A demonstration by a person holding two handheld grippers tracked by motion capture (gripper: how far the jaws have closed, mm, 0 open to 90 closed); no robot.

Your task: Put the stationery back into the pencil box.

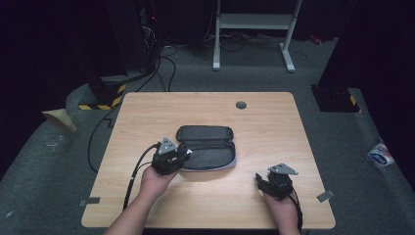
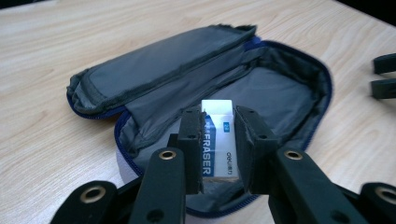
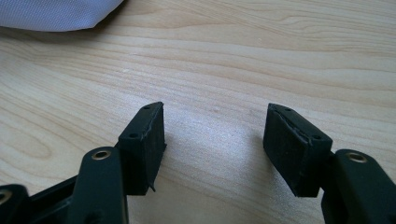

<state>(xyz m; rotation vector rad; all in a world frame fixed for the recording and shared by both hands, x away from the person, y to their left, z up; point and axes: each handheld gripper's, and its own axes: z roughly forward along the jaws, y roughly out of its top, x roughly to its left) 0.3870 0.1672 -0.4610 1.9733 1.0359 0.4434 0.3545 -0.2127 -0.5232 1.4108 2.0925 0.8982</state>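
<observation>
Gripping the eraser (image 2: 218, 140) between both pads, my left tongs (image 2: 219, 149) hold it upright over the open pencil case (image 2: 280, 88); the pads cover the start of its printed word and its lower end is hard to make out. The case lies unzipped near the worktop's (image 1: 274, 112) middle, lid folded back, its grey lining bare under the eraser. My right tongs (image 3: 215, 140) stand partly open with nothing between them, low over bare wood near the front right edge, well apart from the case, whose corner is cut off in the right gripper view.
</observation>
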